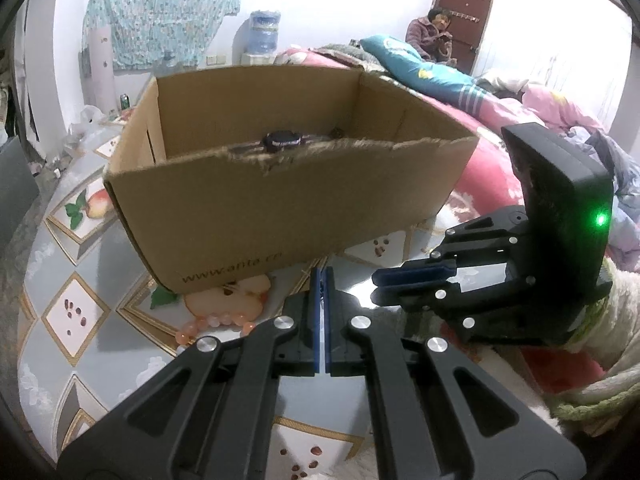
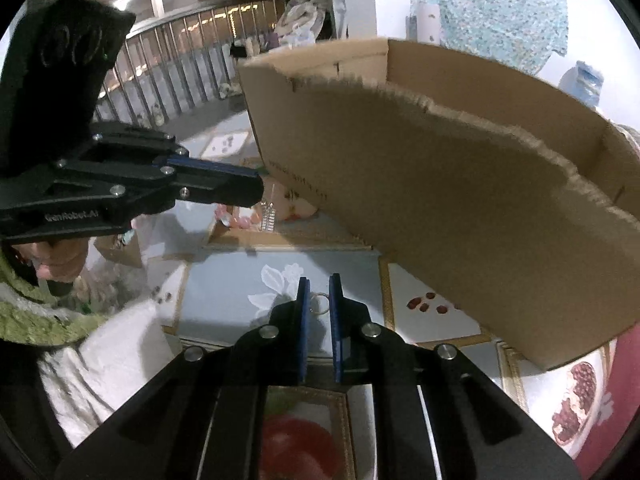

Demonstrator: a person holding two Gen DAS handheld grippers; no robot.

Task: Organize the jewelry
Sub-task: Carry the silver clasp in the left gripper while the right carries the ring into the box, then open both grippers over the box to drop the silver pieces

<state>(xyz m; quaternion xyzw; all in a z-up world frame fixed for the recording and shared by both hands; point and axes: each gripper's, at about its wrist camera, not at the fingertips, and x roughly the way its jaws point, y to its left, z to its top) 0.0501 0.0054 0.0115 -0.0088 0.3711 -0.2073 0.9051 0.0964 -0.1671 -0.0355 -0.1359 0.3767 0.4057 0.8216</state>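
An open cardboard box (image 1: 280,208) stands on the patterned tablecloth (image 1: 72,312) and also fills the right wrist view (image 2: 460,200). A dark watch (image 1: 282,139) lies inside it. A pink bead bracelet (image 1: 216,326) lies on the cloth just left of my left gripper (image 1: 323,276), which is shut and holds something thin; a clear earring (image 2: 269,216) hangs below its tips in the right wrist view. My right gripper (image 2: 319,284) is slightly open around a small silver ring (image 2: 319,304); whether it grips the ring I cannot tell. The right gripper also shows in the left wrist view (image 1: 412,284).
A bed with pink and blue bedding (image 1: 500,96) lies behind the box; a person (image 1: 434,36) sits at its far side. A water bottle (image 1: 263,34) stands at the back wall. A metal railing (image 2: 172,76) runs behind the table's left side.
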